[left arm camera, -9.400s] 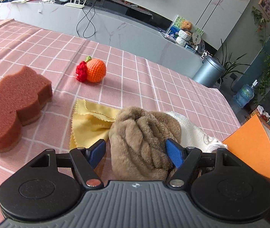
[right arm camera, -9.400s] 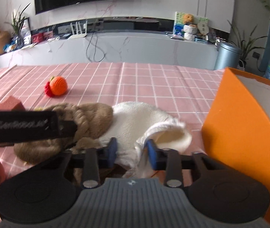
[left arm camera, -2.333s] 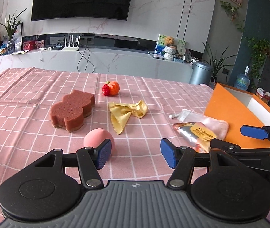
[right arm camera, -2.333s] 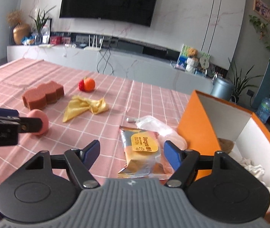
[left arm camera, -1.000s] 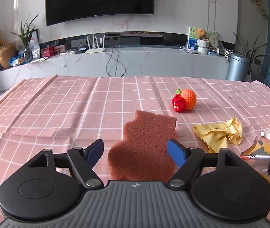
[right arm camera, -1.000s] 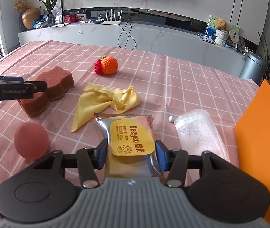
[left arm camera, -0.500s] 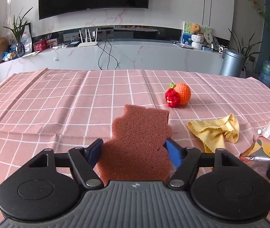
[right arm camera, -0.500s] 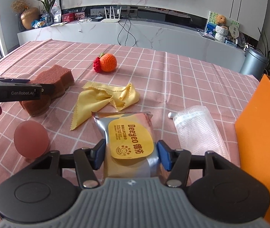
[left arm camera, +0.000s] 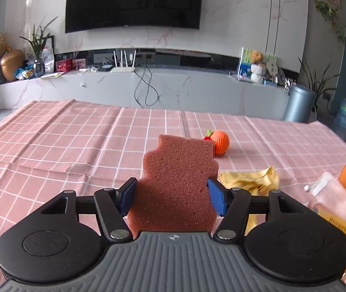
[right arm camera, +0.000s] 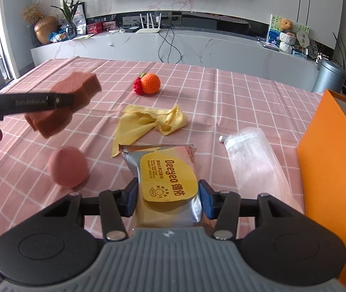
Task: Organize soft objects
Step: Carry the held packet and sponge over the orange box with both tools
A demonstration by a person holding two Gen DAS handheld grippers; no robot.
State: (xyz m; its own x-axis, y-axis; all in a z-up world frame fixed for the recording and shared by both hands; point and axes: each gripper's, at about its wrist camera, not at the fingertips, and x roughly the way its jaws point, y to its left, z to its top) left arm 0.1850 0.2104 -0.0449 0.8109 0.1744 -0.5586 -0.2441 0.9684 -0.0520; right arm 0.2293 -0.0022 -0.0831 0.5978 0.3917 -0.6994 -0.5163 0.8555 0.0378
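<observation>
Sponge [left arm camera: 177,182] in my left tongs [left arm camera: 171,196], wipes packet [right arm camera: 168,182] in my right tongs [right arm camera: 168,200], both lifted off the checked tablecloth [right arm camera: 234,102].
Both jaws were closing, pressing their loads, so I could carry them toward the orange box [right arm camera: 331,170]; the sponge was reddish-brown, porous, wavy-edged.

My brown sponge [left arm camera: 177,177], wavy-edged, hangs tilted above the tablecloth [left arm camera: 75,146]. My silver-and-yellow wipes packet [right arm camera: 168,182] is raised flat, near the orange box [right arm camera: 331,170].
</observation>
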